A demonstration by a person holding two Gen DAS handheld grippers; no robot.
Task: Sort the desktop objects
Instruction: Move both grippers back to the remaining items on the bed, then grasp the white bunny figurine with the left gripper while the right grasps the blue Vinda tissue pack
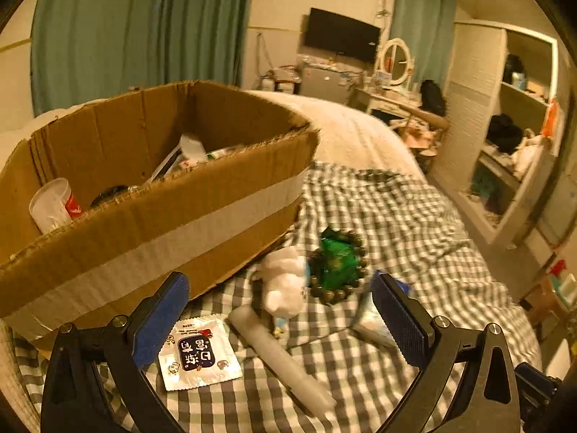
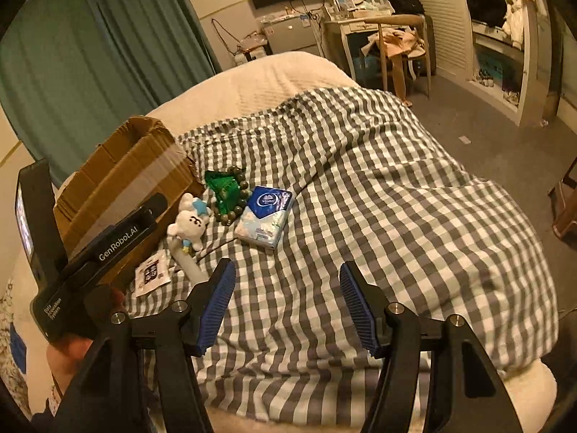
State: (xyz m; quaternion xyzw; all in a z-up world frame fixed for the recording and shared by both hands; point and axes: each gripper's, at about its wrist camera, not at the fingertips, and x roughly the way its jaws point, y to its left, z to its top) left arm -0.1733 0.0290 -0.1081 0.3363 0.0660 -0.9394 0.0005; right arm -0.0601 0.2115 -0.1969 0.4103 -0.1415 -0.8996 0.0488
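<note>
On a checked bedspread (image 2: 378, 195) lie a white plush toy (image 1: 285, 281) (image 2: 191, 225), a translucent white tube (image 1: 281, 353) (image 2: 187, 261), a silver sachet (image 1: 198, 353) (image 2: 151, 272), a green packet ringed by a bead bracelet (image 1: 337, 263) (image 2: 225, 193), and a blue tissue pack (image 2: 265, 214) (image 1: 375, 315). A cardboard box (image 1: 151, 187) (image 2: 122, 176) stands at the left with a plastic cup (image 1: 54, 204) and other items inside. My left gripper (image 1: 281, 314) hovers open over the tube and plush. My right gripper (image 2: 286, 303) is open over bare cloth, nearer than the objects.
A hand holds the left gripper's body (image 2: 90, 252) at the left of the right wrist view. Beyond the bed stand a dressing table with a round mirror (image 1: 395, 61), a chair (image 2: 400, 47), open shelves (image 1: 512, 137) and teal curtains (image 1: 137, 32).
</note>
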